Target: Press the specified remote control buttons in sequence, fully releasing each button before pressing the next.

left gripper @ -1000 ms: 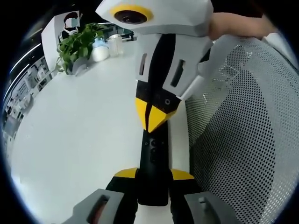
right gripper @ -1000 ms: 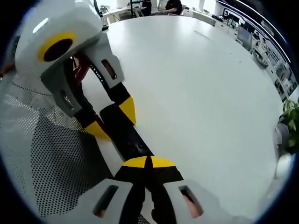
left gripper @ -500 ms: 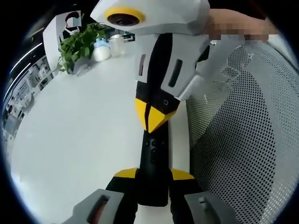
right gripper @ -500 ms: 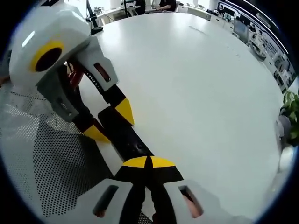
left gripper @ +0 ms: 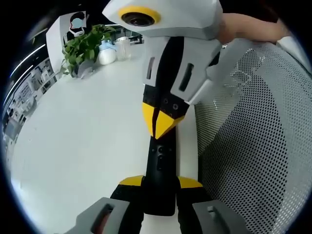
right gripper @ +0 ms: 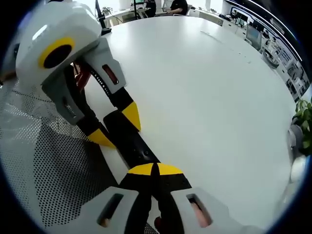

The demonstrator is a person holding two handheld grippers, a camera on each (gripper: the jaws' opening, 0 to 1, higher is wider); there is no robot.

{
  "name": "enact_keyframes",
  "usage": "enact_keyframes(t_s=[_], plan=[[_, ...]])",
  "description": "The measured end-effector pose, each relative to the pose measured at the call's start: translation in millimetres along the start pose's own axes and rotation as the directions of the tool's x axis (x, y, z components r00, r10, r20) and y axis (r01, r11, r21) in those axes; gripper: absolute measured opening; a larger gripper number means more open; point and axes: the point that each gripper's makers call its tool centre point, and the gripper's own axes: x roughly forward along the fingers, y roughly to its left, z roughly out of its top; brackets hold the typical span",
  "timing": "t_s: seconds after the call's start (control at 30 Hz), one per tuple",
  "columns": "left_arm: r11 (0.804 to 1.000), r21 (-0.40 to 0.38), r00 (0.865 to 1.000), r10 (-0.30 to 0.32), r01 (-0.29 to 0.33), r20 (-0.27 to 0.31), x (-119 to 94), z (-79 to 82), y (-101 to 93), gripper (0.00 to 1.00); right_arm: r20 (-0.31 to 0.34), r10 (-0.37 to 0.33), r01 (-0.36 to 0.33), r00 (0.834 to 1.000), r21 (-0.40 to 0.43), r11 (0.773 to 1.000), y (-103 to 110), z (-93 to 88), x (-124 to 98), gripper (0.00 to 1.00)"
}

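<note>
Black remote point(left gripper: 160, 170) lies lengthwise along the near edge of the white bench point(left gripper: 73, 146), next to a white mesh chair back point(left gripper: 253, 146). Left gripper point(left gripper: 161, 183) has its jaws closed narrow on the remote's near end, yellow tips on either side of the body. Judgement: it's a clamp so the remote doesn't skid or tip while buttons get pushed.

Right gripper point(left gripper: 160, 123) comes in from the far end, jaws shut tip to tip with nothing between them, forming one yellow point. That point sits over the button end of the remote, just above the small button cluster point(left gripper: 161, 155). Whether it touches a button can't be told from either view. Closed jaws as a single poker makes sense: a narrow tip hits one button, not two.

In the right gripper view, the right gripper's own point(right gripper: 155, 169) closed tips are over the remote point(right gripper: 130, 142) and the left gripper point(right gripper: 116, 127) straddles the other end, same arrangement from the opposite side. Grippers face each other along the remote's length, so both cameras keep it in frame.

Potted plant point(left gripper: 84, 46) and small containers point(left gripper: 108, 51) sit at the far edge of the bench, well apart.
</note>
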Motion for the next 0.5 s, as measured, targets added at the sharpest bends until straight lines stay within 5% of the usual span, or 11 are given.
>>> enact_keyframes(t_s=[0.5], plan=[[1.0, -0.004, 1.0, 0.004, -0.004, 0.008, 1.5, 1.4, 0.3, 0.25, 0.006, 0.002, -0.002, 1.0, 0.003, 1.0, -0.2, 0.3, -0.2, 0.0]])
